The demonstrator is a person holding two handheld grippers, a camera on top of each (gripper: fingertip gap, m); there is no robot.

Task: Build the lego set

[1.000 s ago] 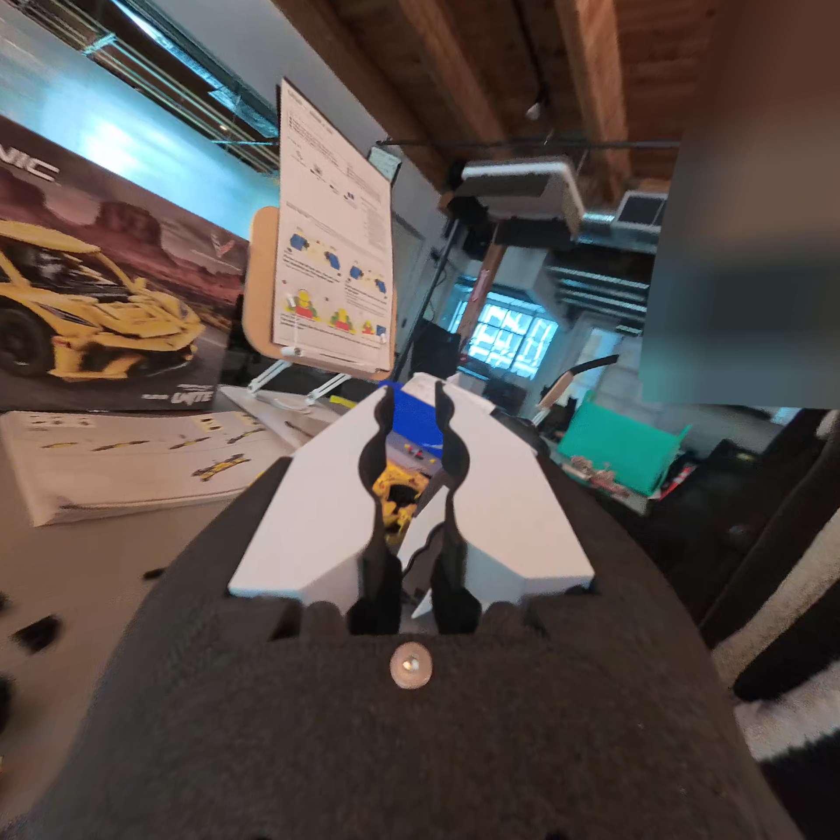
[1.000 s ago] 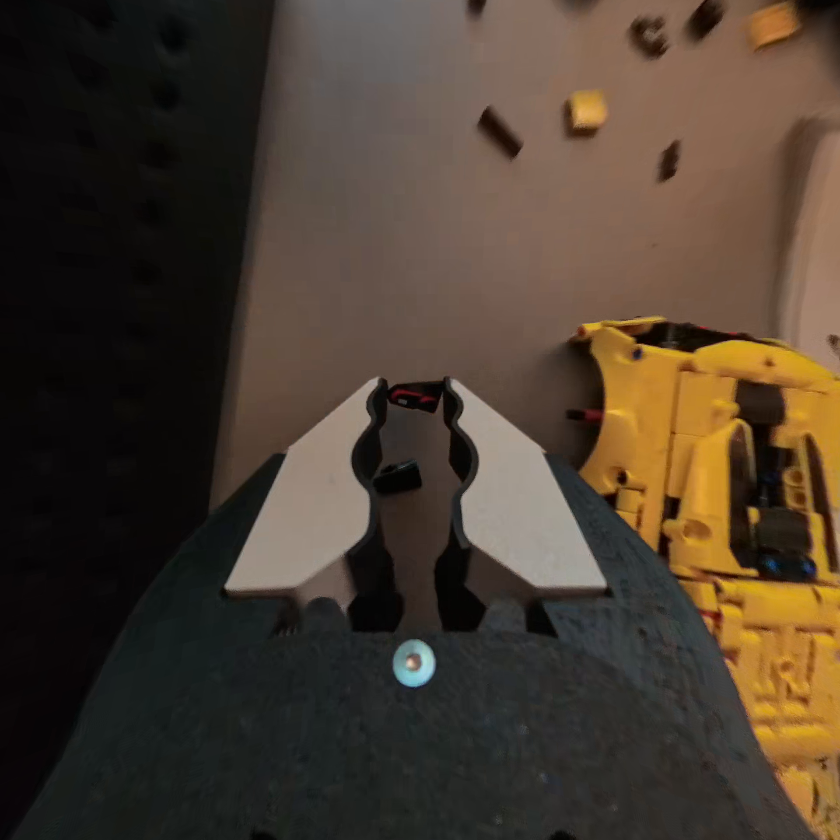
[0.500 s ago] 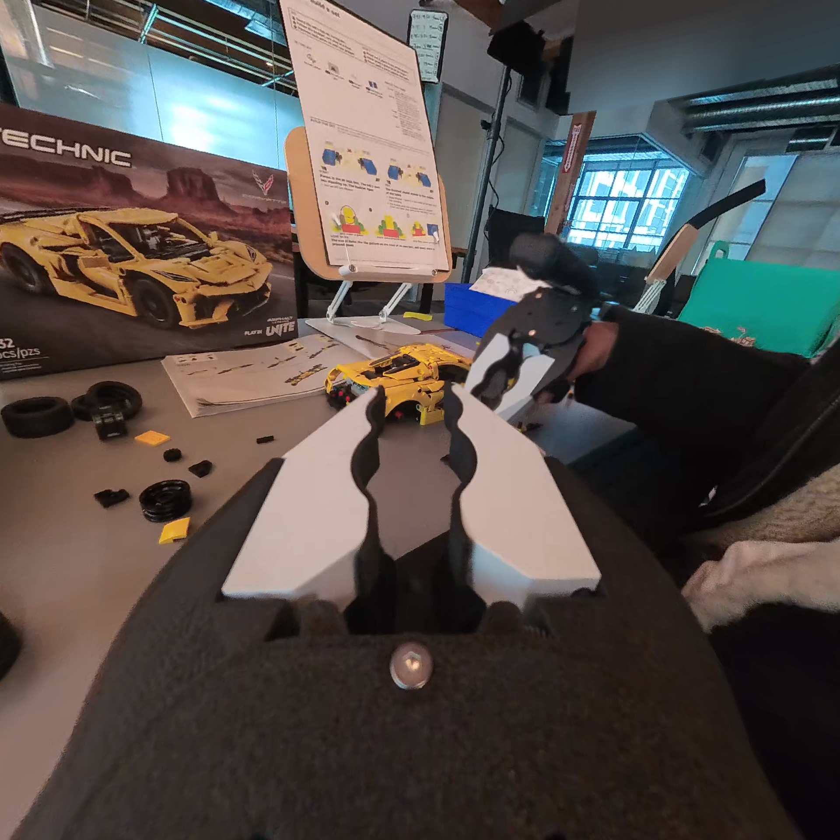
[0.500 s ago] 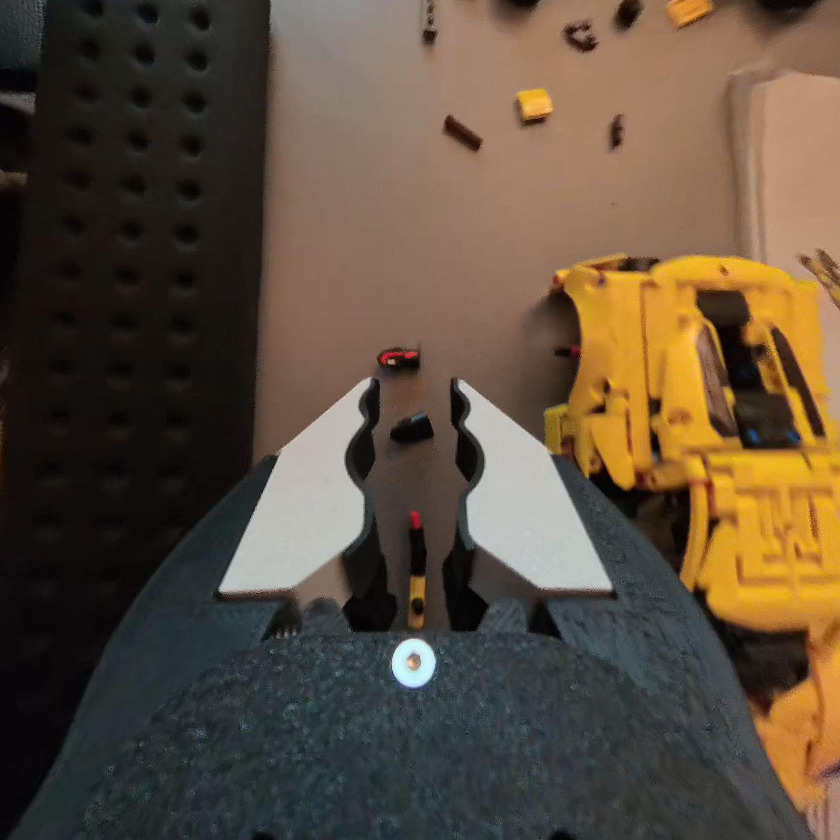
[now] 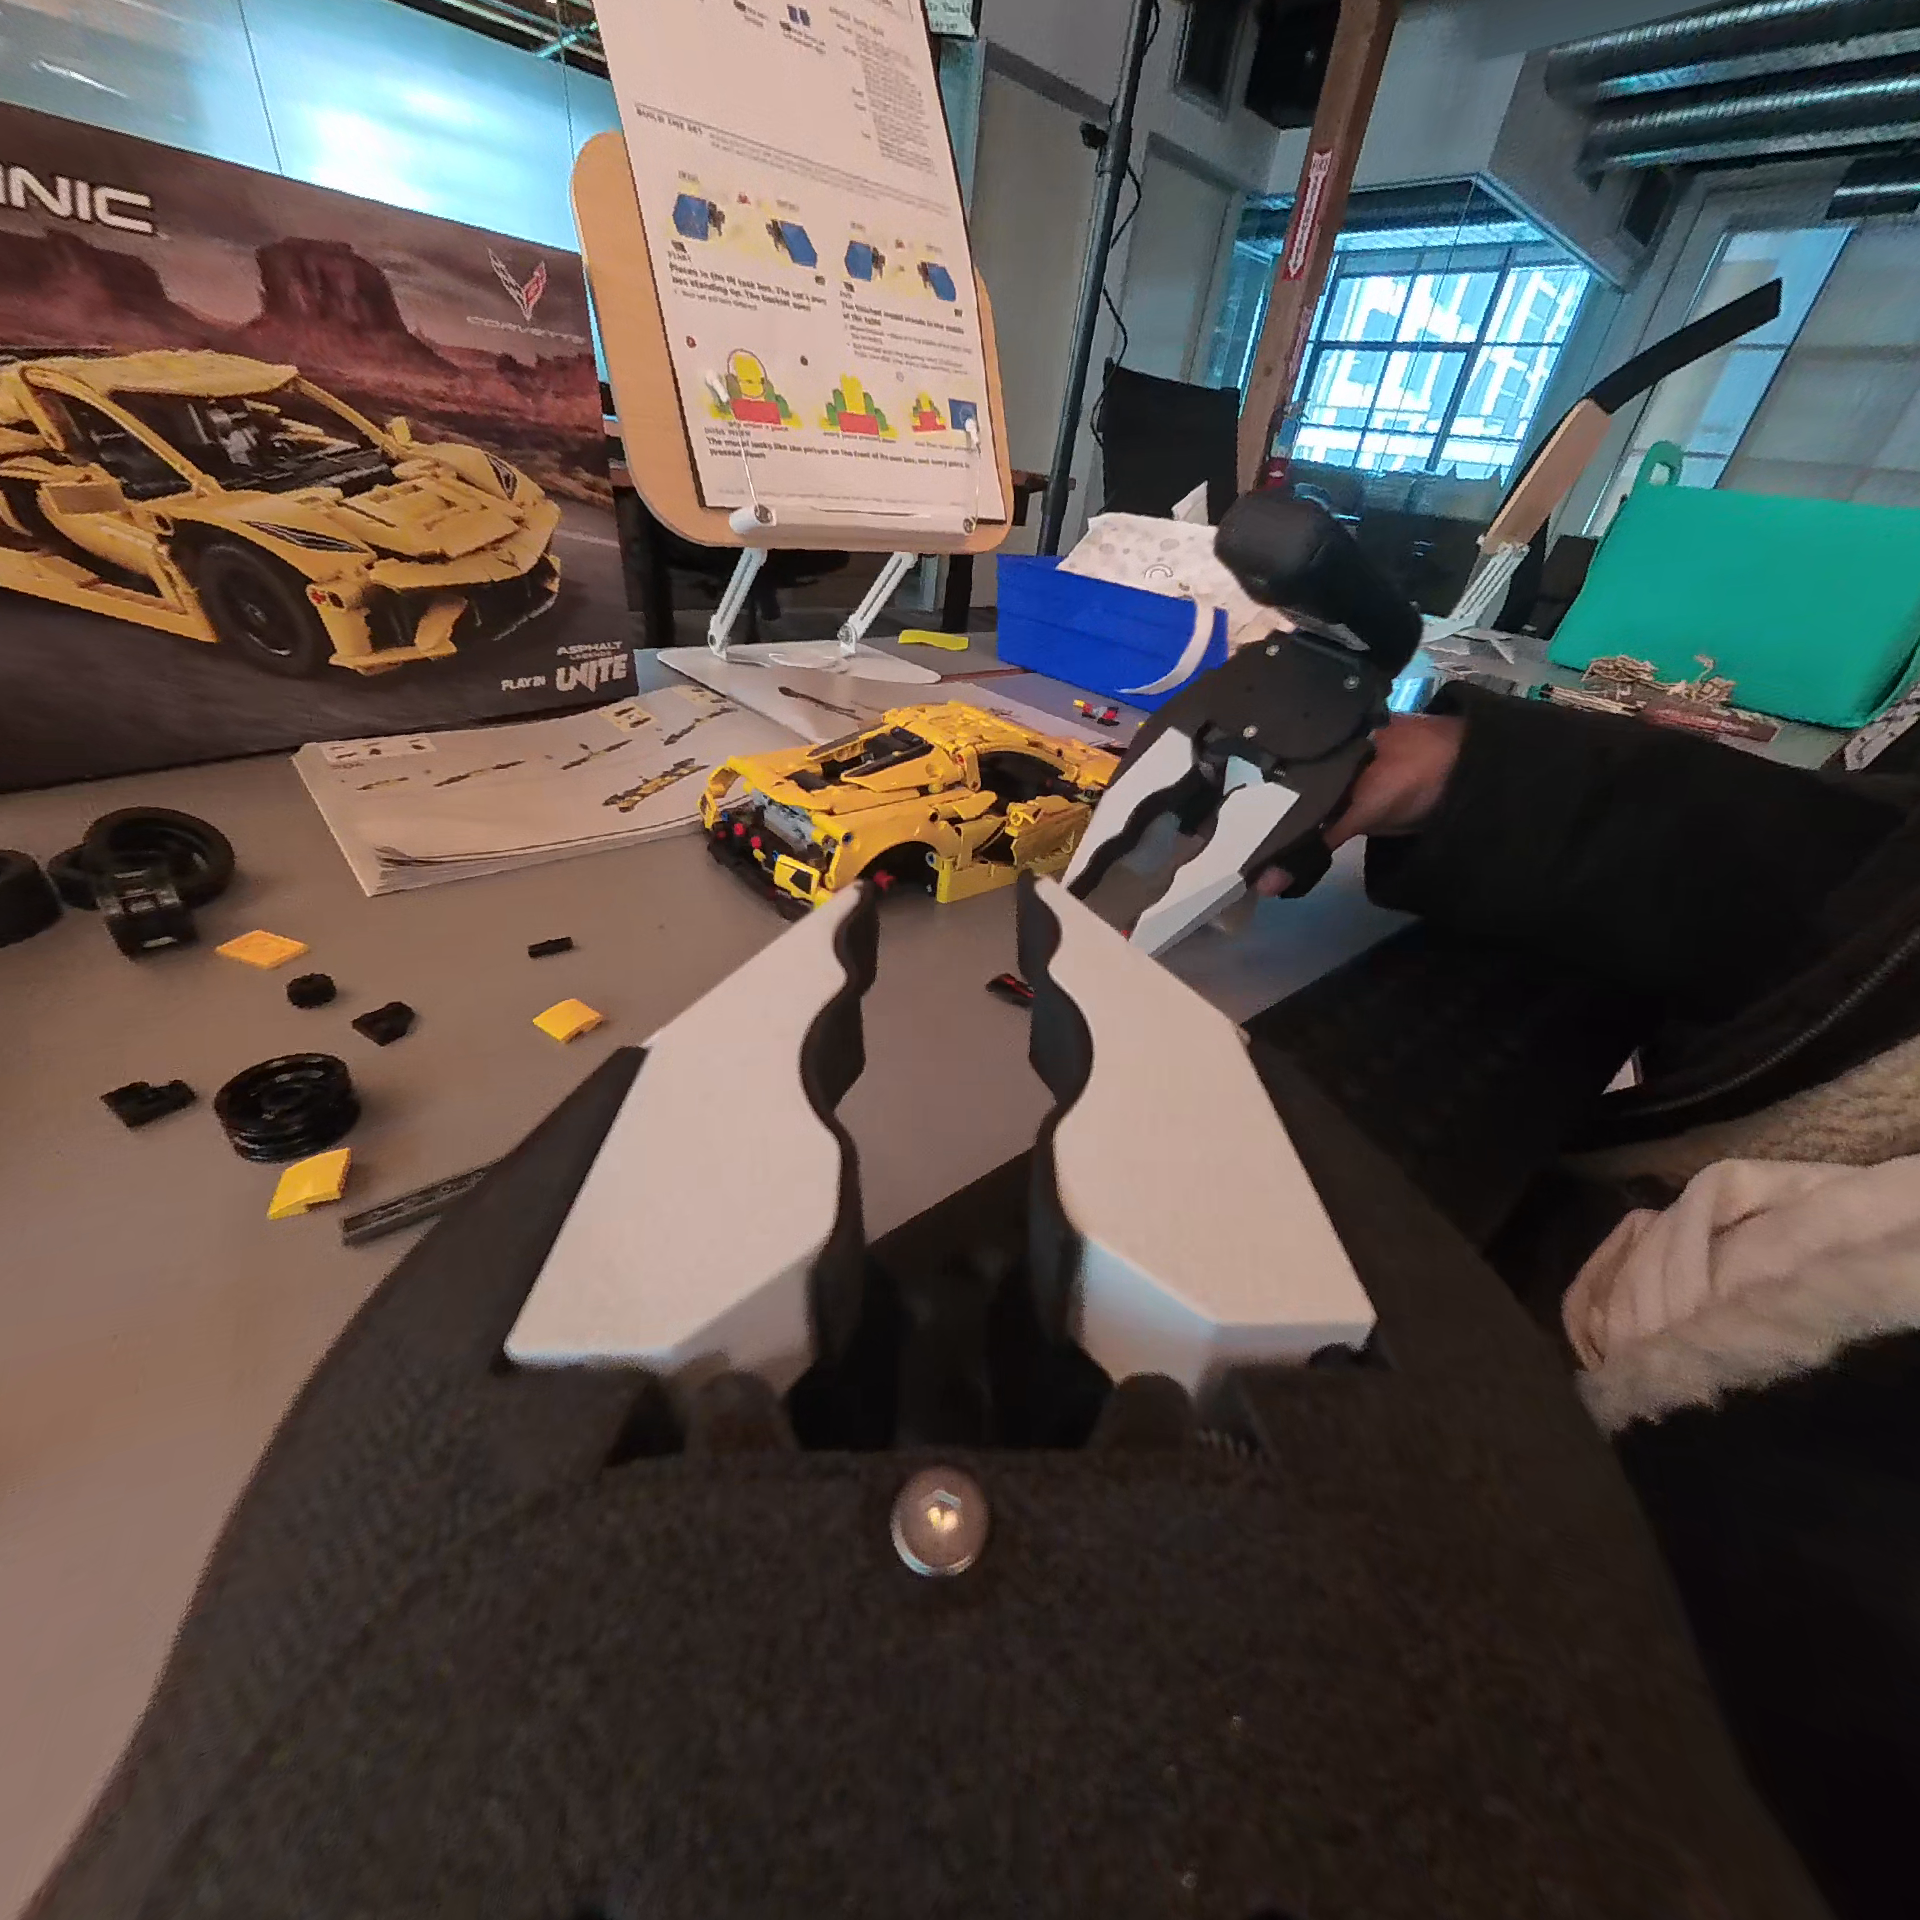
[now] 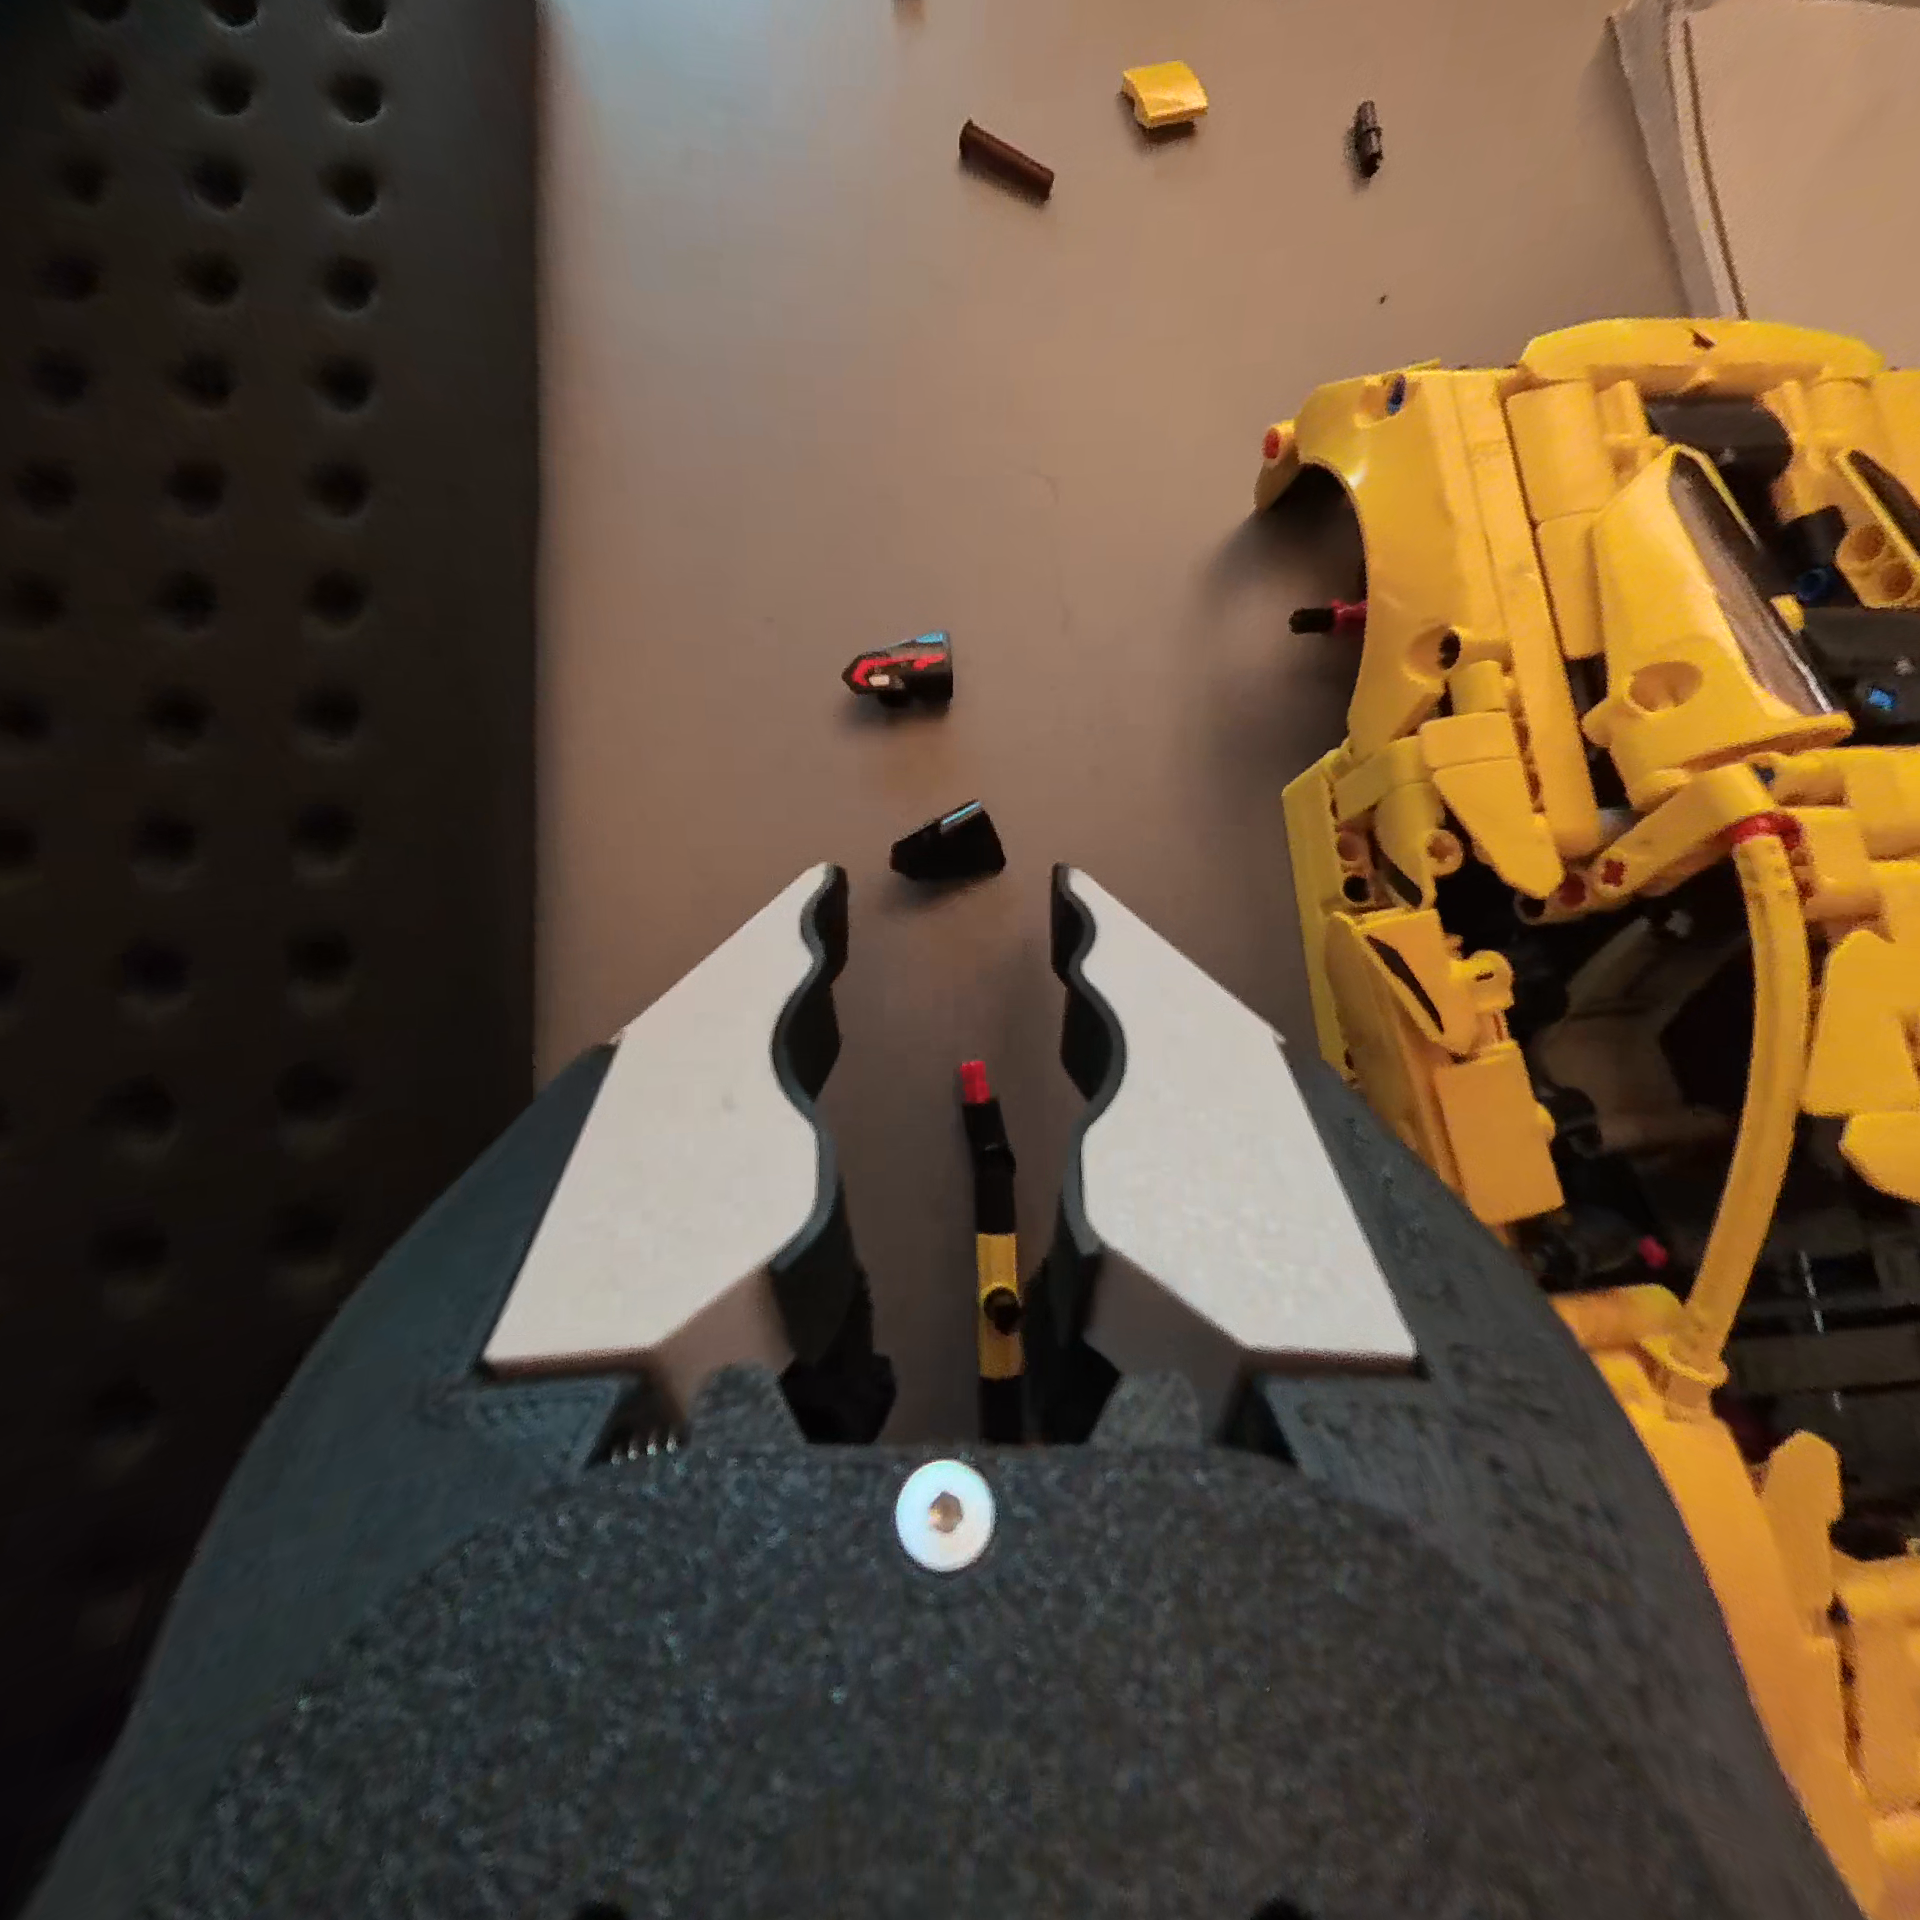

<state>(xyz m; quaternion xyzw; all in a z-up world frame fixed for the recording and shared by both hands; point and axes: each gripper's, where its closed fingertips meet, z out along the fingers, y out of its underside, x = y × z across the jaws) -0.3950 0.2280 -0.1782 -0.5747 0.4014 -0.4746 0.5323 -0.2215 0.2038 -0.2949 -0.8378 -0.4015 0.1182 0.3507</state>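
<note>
Both grippers are over the grey table [image 5: 156,1351], nothing gripped. Left gripper [image 5: 940,914] has its jaws apart and empty, aimed across the table toward the yellow lego car [image 5: 904,795]. Right gripper [image 6: 948,883], also seen far right in the left wrist view [image 5: 1164,894], points down at the table, jaws apart with nothing clamped.

The car sits mid-table, partly built, no wheels on it; in the right wrist view it lies just right of the right gripper [image 6: 1621,831].

Between the right gripper's fingers a thin black-and-yellow axle piece [image 6: 992,1236] with a red tip lies on the table, close to the right-hand finger; can't tell if it touches. Just beyond the fingertips is a small black wedge piece [image 6: 948,842], and farther on a black piece with red and blue markings [image 6: 900,670].

Far from those: a yellow curved tile [image 6: 1164,96], a brown pin [image 6: 1005,161], a black pin [image 6: 1367,135].

Left side of the table has loose black tyres [image 5: 156,852], a black rim [image 5: 288,1103] and small yellow tiles [image 5: 309,1181]. The instruction booklet [image 5: 499,800] lies open behind the car, the set's box [image 5: 281,447] stands at the far edge, with a sheet on a stand [image 5: 800,270] beside it. A blue bin [image 5: 1101,623] sits to the right of the stand.
</note>
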